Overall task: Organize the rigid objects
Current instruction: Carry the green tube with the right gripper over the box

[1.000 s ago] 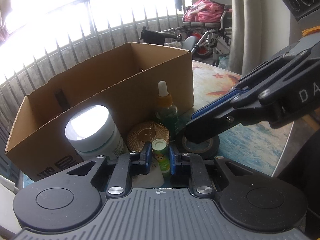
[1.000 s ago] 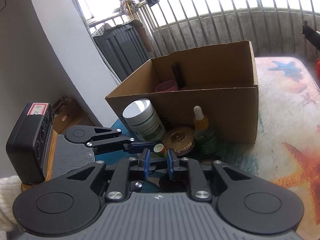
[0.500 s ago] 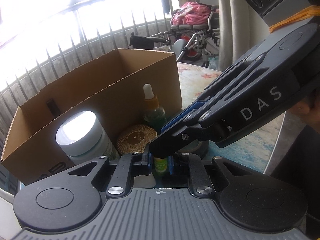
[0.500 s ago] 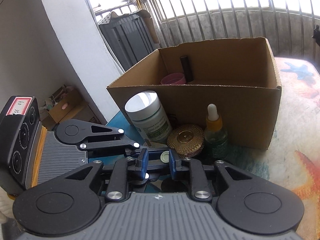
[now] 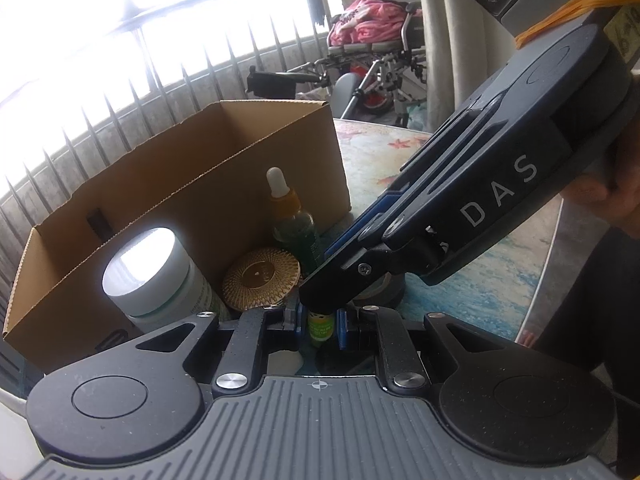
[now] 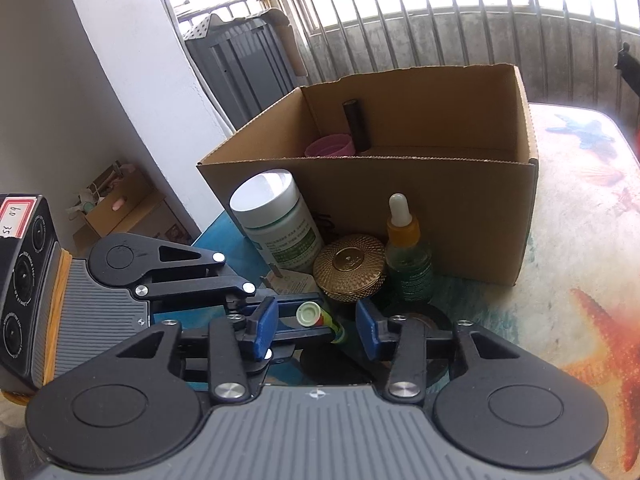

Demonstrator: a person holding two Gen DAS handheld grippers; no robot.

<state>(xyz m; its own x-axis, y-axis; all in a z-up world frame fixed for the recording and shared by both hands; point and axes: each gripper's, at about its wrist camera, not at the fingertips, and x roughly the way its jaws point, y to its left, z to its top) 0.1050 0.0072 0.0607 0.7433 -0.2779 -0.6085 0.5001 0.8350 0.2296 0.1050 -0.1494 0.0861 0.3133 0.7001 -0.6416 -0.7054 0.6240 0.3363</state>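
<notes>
A small green tube (image 5: 320,326) with a pale cap (image 6: 309,314) is held between the blue pads of my left gripper (image 5: 318,322), which is shut on it. My right gripper (image 6: 316,330) is open, its blue pads standing either side of the tube's capped end; in the left wrist view its black fingers (image 5: 332,298) cross just above the tube. Behind stand a white jar (image 6: 276,220), a gold round tin (image 6: 349,266) and a green dropper bottle (image 6: 408,252), all against the cardboard box (image 6: 440,208).
The box holds a pink cup (image 6: 330,147) and a dark tube (image 6: 356,124). A black tape roll (image 6: 428,320) lies under my right gripper. A white plug (image 6: 290,280) lies by the jar. The patterned table (image 6: 580,240) extends right; its edge (image 5: 548,256) curves near the person's hand.
My right gripper has opened wide and come in over the tube held by my left gripper. The left gripper has kept its hold on the tube.
</notes>
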